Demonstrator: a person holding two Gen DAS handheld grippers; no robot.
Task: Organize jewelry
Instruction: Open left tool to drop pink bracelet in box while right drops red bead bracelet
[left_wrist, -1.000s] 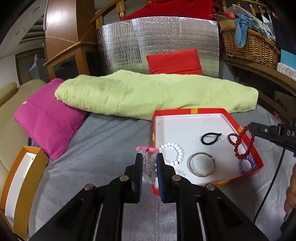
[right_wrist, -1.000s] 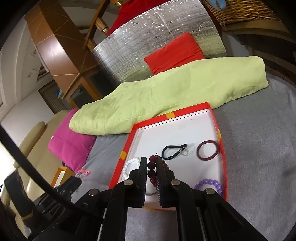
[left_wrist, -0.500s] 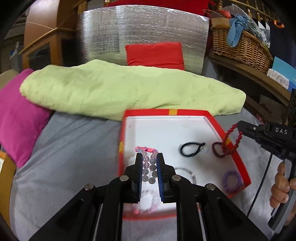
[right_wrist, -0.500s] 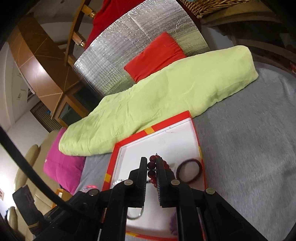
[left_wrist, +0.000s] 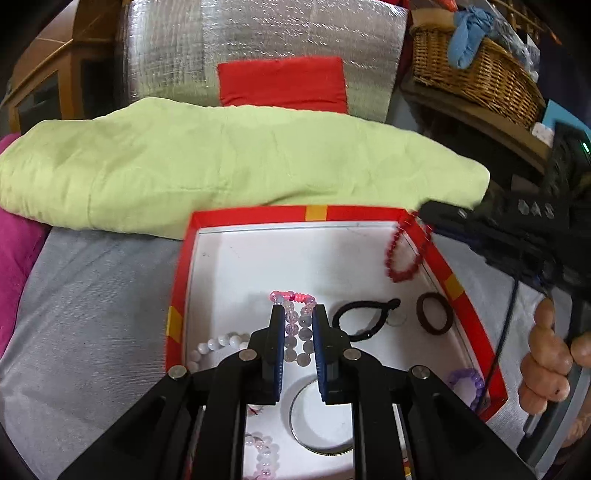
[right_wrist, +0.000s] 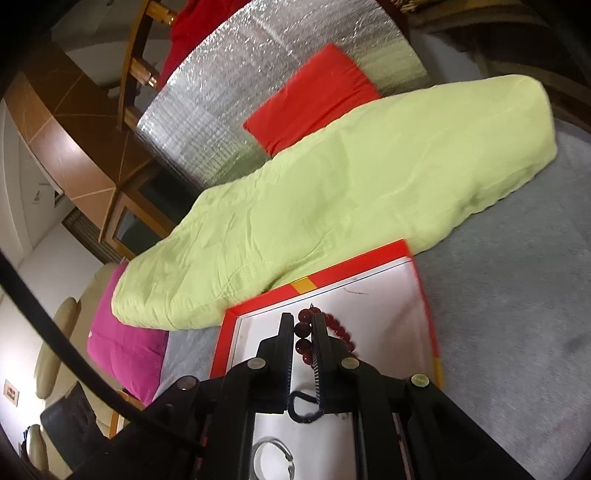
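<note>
A red-rimmed white tray (left_wrist: 375, 213) lies on the grey cloth and also shows in the right wrist view (right_wrist: 258, 302). My left gripper (left_wrist: 298, 314) is shut on a pale pink bead bracelet (left_wrist: 295, 325) and holds it over the tray's middle. My right gripper (right_wrist: 300, 321) is shut on a dark red bead bracelet (right_wrist: 303, 338), which hangs over the tray's far right corner (left_wrist: 402, 254). In the tray lie a black hair tie (left_wrist: 364, 317), a dark brown ring band (left_wrist: 435, 313), a silver bangle (left_wrist: 317, 424), a white bead bracelet (left_wrist: 218, 343) and a purple bead bracelet (left_wrist: 467, 380).
A light green folded quilt (left_wrist: 221, 166) lies right behind the tray, with a red cushion (left_wrist: 282, 83) and a silver foil panel (left_wrist: 258, 44) behind it. A magenta pillow (right_wrist: 122, 350) lies at the left. A wicker basket (left_wrist: 476, 70) stands on a shelf at the right.
Both grippers have moved forward over the tray with their bracelets. The right one has reached the tray's far right corner; the left one is further in over the middle.
</note>
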